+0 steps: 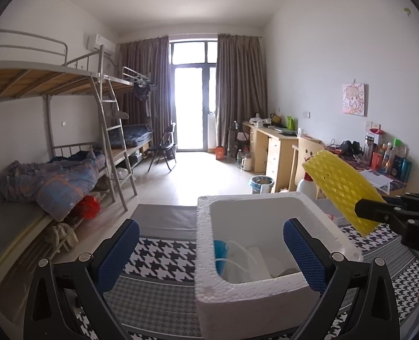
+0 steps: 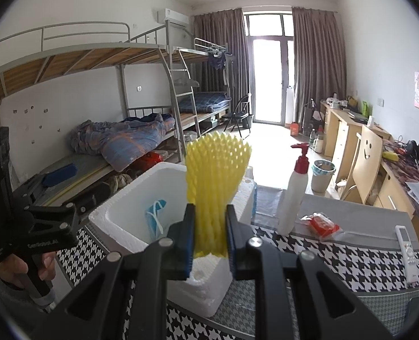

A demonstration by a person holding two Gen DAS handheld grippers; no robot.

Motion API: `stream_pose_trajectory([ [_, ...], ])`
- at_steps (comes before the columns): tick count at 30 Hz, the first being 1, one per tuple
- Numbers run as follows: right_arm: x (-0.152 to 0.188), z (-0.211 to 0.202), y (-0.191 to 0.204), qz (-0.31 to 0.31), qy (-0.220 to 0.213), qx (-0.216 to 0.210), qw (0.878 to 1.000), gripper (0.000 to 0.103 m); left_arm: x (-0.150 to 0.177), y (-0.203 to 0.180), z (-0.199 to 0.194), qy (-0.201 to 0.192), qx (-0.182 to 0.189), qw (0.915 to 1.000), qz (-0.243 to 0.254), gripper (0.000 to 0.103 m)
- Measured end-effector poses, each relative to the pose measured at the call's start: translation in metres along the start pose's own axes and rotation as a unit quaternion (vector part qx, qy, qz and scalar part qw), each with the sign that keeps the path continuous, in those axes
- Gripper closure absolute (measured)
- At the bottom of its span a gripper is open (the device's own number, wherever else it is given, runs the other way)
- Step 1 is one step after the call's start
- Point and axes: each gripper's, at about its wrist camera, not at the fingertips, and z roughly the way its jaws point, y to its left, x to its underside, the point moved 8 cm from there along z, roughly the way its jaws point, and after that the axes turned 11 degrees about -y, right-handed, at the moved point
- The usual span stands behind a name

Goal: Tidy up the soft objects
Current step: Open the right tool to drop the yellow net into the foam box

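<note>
The white foam box point(image 2: 141, 215) sits on the surface just ahead of and below the right tool point(image 2: 210, 233), which pinches the yellow foam net point(image 2: 215, 175), long axis upright. The left tool point(image 1: 211, 250), spread wide and empty, straddles the box's near wall.

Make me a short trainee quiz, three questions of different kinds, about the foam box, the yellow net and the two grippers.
1. True or false: the right gripper is clamped on the yellow foam net.
2. Multiple choice: what lies inside the white foam box? A) blue face mask B) pump bottle C) remote control
3. Fill in: the left gripper has its jaws ____.

Key:
1. True; both pads press the net.
2. A; the blue face mask lies inside, while the pump bottle and remote control are on the table.
3. Open, holding nothing.
</note>
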Motion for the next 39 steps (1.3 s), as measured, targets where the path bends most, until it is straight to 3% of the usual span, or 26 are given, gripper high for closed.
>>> stream_pose_trajectory([
  [23, 0.002, 0.034, 0.019, 0.002, 0.024, -0.026, 0.999, 0.080, 0.007, 0.046, -0.011, 0.003, -0.046, 0.9989, -0.008, 0.001],
  [24, 0.002, 0.036, 0.021, 0.002, 0.027, -0.026, 0.999, 0.078, 0.007, 0.046, -0.012, 0.003, -0.048, 0.9988, -0.008, 0.001],
  [26, 0.004, 0.041, 0.023, 0.000, 0.033, -0.027, 0.999, 0.057, 0.007, 0.048, -0.013, 0.003, -0.050, 0.9987, -0.011, 0.001],
  [27, 0.006, 0.043, 0.025, -0.005, 0.038, -0.026, 0.999, 0.036, 0.007, 0.049, -0.014, 0.002, -0.051, 0.9986, -0.013, 0.001],
  [28, 0.006, 0.045, 0.026, -0.010, 0.039, -0.022, 0.999, 0.022, 0.007, 0.050, -0.013, 0.003, -0.052, 0.9985, -0.014, 0.001],
  [31, 0.007, 0.043, 0.029, -0.027, 0.032, -0.013, 0.999, 0.018, 0.007, 0.052, -0.014, 0.003, -0.054, 0.9985, -0.013, 0.001],
  [39, 0.002, 0.038, 0.026, -0.004, 0.026, -0.021, 0.999, 0.018, 0.008, 0.057, -0.016, 0.003, -0.058, 0.9981, -0.019, 0.001],
])
